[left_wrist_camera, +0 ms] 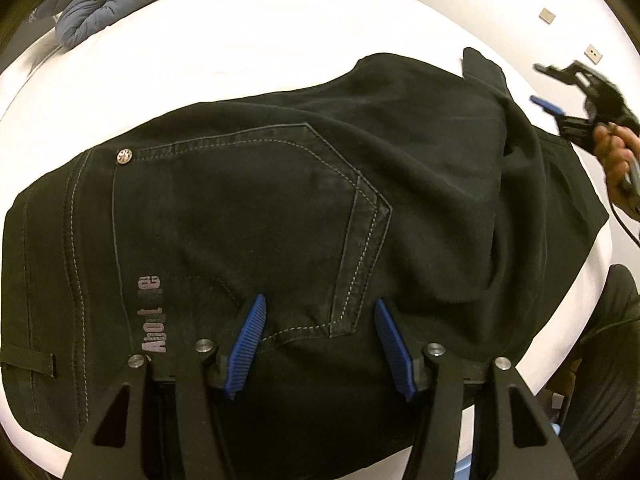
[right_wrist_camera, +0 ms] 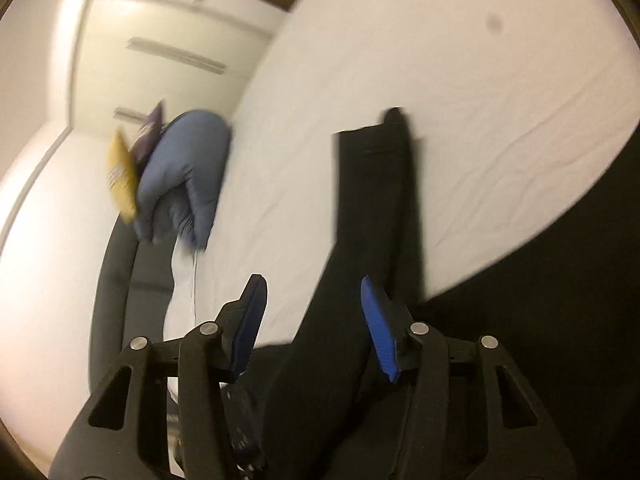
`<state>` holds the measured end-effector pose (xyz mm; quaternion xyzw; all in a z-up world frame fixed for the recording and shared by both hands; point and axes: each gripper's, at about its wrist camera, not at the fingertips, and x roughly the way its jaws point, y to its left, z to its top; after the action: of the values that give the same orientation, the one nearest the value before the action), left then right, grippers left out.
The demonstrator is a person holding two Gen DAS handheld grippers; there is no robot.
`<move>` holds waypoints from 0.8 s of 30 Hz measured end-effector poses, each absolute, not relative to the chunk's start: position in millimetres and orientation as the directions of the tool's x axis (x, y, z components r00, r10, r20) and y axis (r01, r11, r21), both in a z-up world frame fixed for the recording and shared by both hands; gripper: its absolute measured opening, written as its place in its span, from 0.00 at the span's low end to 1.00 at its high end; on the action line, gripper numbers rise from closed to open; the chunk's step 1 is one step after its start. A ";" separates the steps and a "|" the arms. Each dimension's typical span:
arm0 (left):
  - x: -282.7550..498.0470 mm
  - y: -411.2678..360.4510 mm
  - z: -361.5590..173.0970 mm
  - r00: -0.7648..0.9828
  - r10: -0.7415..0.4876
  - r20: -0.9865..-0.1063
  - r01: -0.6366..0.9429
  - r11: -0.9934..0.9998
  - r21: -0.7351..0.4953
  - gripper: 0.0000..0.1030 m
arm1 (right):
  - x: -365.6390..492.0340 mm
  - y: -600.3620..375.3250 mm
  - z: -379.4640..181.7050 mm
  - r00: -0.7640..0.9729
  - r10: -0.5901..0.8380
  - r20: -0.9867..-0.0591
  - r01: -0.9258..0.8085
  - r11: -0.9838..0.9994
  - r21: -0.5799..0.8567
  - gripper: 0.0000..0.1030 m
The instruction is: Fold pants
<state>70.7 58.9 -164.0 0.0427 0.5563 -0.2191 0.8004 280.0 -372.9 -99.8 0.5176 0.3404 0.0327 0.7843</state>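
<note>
The black jeans (left_wrist_camera: 320, 200) lie flat on the white mattress (left_wrist_camera: 240, 40), seat side up, with the back pocket (left_wrist_camera: 256, 216) directly under my left gripper (left_wrist_camera: 320, 344). Their long axis runs across my left wrist view: waistband end towards the left edge, legs trailing off to the right, where one cuff (left_wrist_camera: 480, 64) pokes out past the bunched fabric. My left tongs stand apart, hovering over the pocket's lower edge with no cloth pinched between the pads that I can make out.

My right gripper (left_wrist_camera: 568, 92) is off at the far right of that view, held in a hand (left_wrist_camera: 612, 160), just beyond the leg end and above the mattress. Its own camera is blurred, but the jaws show a clear gap, and the dark leg (right_wrist_camera: 376, 200) stretches away along the mattress ahead of it, passing between and beneath the pads (right_wrist_camera: 380, 336); I see no pinch on it.

So I judge the right hand is the nearer one to the leg end and the left to the seat. The coming fold should carry the legs along that long axis towards the waistband.

A blue padded quilt (left_wrist_camera: 112, 0) sits well apart at the far corner.
</note>
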 end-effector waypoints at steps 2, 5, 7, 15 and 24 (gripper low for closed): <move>71.5 59.2 -163.9 0.280 -0.304 -0.910 0.399 0.900 -0.178 0.57 | 290.1 -381.0 -111.4 0.753 0.400 -0.523 0.343 0.440 0.830 0.46; 71.8 62.1 -163.9 0.277 -0.312 -0.909 0.395 0.899 -0.189 0.57 | 299.4 -385.2 -129.3 0.750 0.387 -0.536 0.374 0.419 0.827 0.46; 71.4 64.3 -163.8 0.276 -0.316 -0.908 0.393 0.899 -0.194 0.57 | 306.6 -386.6 -137.7 0.756 0.400 -0.518 0.368 0.395 0.842 0.46; 69.8 62.8 -163.4 0.279 -0.313 -0.908 0.398 0.898 -0.187 0.57 | 334.9 -381.5 -151.6 0.755 0.426 -0.498 0.343 0.391 0.854 0.39; 69.0 59.5 -163.7 0.282 -0.310 -0.908 0.401 0.898 -0.182 0.57 | 335.5 -383.5 -153.1 0.772 0.450 -0.450 0.328 0.324 0.887 0.39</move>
<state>69.0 59.5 -163.7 0.0409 0.5562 -0.2222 0.7997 335.5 -383.5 -153.1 0.5798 0.3354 0.0409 0.7414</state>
